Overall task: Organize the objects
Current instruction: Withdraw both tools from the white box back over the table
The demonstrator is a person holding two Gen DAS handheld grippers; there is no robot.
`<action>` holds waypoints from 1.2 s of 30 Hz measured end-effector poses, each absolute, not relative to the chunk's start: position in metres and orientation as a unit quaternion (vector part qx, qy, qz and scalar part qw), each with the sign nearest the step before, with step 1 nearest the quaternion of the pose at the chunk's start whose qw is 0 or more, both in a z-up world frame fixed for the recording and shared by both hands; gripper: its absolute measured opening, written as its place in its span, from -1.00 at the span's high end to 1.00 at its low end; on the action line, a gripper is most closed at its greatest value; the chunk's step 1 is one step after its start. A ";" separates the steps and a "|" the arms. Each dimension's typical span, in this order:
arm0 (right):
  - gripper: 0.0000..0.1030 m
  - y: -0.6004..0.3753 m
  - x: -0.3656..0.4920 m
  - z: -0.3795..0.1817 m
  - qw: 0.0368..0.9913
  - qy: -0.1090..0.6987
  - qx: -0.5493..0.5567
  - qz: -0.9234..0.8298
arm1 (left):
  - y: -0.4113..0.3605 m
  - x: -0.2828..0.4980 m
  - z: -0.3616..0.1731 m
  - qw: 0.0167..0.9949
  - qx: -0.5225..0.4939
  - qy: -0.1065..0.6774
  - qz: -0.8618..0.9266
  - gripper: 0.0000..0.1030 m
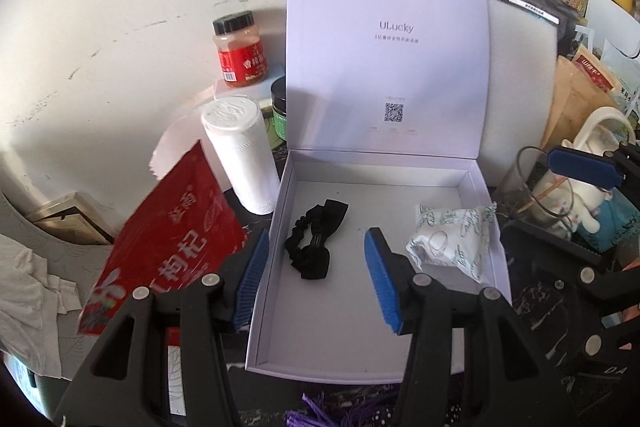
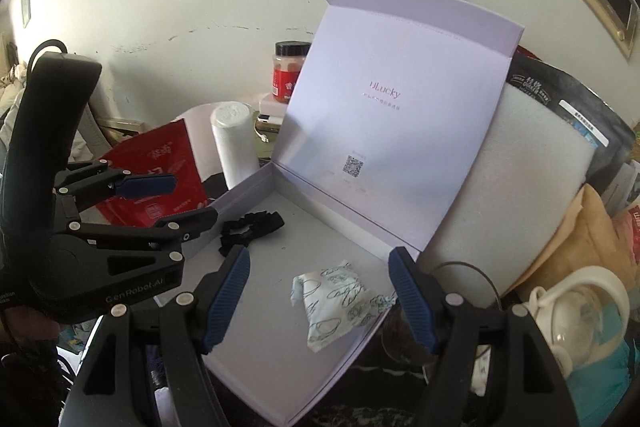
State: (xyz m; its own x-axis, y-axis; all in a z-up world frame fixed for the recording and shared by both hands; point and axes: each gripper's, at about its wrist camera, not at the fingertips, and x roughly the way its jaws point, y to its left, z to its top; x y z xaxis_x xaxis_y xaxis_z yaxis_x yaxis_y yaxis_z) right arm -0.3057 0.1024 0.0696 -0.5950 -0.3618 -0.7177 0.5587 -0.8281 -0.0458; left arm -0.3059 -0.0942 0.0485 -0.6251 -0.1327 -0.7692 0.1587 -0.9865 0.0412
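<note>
A red foil pouch (image 1: 168, 247) leans at the left of a crowded worktop (image 1: 532, 307), just beside a tall white canister (image 1: 240, 159) with a closed embossed cap; what either holds cannot be seen. Behind the canister, against the wall, stands a clear jar (image 1: 239, 47) with a black lid and red label, filled with reddish-orange powder, and next to it a dark-lidded green tub (image 1: 279, 115), half hidden by the box lid.

At centre, a pale lilac gift box (image 1: 264, 291) lies open, its hinged lid (image 1: 388, 47) propped upright and printed "ULucky" above a QR code. Inside are two items, well apart: a black fabric scrunchie (image 1: 314, 241) with a bow on the left of the floor, and a crumpled white printed sachet (image 1: 452, 243) against the right wall. The rest of the box floor is bare.

The left claw (image 1: 316, 279) hovers over the box's near half, jaws partly apart and holding nothing, the scrunchie showing between them beyond the tips. The right claw (image 2: 320, 299) hangs above the sachet (image 2: 340, 301), jaws spread wide, gripping nothing.

To the right of the box stand a clear glass (image 1: 536, 187), a white teapot (image 2: 580, 311) and brown paper bags (image 1: 576, 99).
</note>
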 end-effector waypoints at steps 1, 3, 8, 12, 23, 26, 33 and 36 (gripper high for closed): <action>-0.41 0.104 -0.302 0.072 0.261 0.133 0.366 -0.883 | -0.094 -0.301 0.051 0.081 0.424 0.014 -0.902 0.07; -0.41 0.106 -0.295 0.077 0.261 0.132 0.362 -0.885 | -0.092 -0.290 0.058 0.082 0.420 0.012 -0.904 0.07; -0.41 0.115 -0.275 0.087 0.260 0.127 0.359 -0.887 | -0.084 -0.268 0.069 0.083 0.412 0.010 -0.907 -0.01; -0.41 0.122 -0.257 0.092 0.258 0.126 0.358 -0.889 | -0.075 -0.250 0.075 0.082 0.409 0.005 -0.909 -0.02; -0.41 0.141 -0.206 0.088 0.254 0.122 0.366 -0.887 | -0.052 -0.202 0.071 0.077 0.414 0.006 -0.907 -0.02; -0.41 0.144 -0.194 0.084 0.253 0.121 0.370 -0.886 | -0.046 -0.189 0.068 0.075 0.417 0.005 -0.906 -0.02; -0.41 0.153 -0.164 0.078 0.252 0.113 0.370 -0.887 | -0.035 -0.154 0.062 0.073 0.426 0.000 -0.902 -0.02; -0.41 0.157 -0.151 0.075 0.253 0.110 0.369 -0.887 | -0.033 -0.139 0.060 0.074 0.427 0.001 -0.901 -0.02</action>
State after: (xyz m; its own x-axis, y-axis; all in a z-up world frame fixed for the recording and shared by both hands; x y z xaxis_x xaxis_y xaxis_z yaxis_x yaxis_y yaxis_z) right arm -0.1511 0.1574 0.0753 -0.5993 -0.3673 -0.7113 0.5299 -0.8480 -0.0086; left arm -0.1389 -0.0329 0.0597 -0.6243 -0.1333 -0.7697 0.1342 -0.9890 0.0624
